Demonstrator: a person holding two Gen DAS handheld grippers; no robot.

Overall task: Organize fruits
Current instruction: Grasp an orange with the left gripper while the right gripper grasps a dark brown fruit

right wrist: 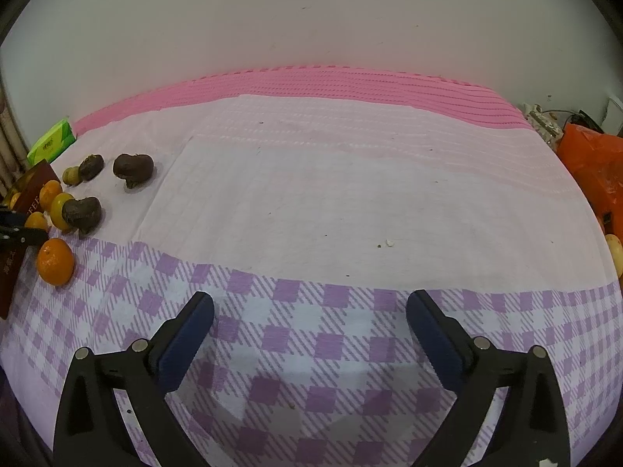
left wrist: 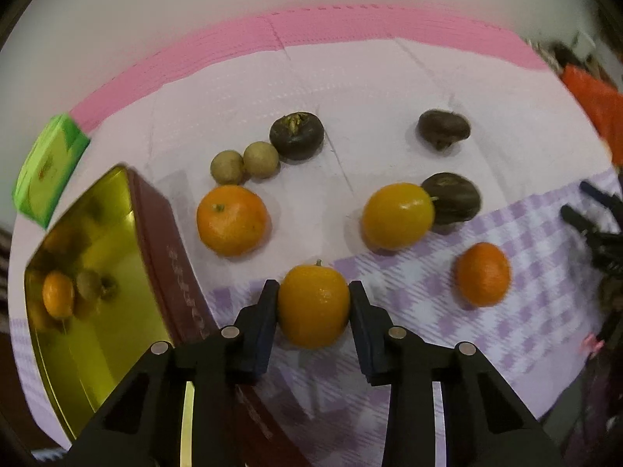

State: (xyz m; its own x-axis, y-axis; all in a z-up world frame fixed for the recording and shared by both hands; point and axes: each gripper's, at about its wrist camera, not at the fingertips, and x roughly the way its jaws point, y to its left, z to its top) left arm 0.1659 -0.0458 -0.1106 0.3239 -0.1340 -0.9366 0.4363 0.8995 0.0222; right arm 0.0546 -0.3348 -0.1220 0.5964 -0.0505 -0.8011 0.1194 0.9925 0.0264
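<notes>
Fruits lie on the cloth (left wrist: 389,89): inside the gold tin (left wrist: 97,233) at left, one orange (left wrist: 58,294); outside it four oranges, two small tan fruits and three dark ones. The left gripper (left wrist: 314,303) clenches an orange (left wrist: 314,307); the right gripper (right wrist: 309,307) is spread wide, holding nothing.

At lower centre of the left wrist view, an orange kumquat (left wrist: 314,306) sits between the black fingers (left wrist: 260,323) of the left tool (left wrist: 314,313), whose pads are dark blue. The cloth (left wrist: 428,330) under it is checked lilac and white, plain pale pink higher up, with a bright pink band (left wrist: 350,27) at top. At left, a dark red tin (left wrist: 163,233) shows a shiny gold inside. The packet (left wrist: 46,171) at upper left is green. Dark brown water chestnuts (left wrist: 296,136) lie above centre.
</notes>
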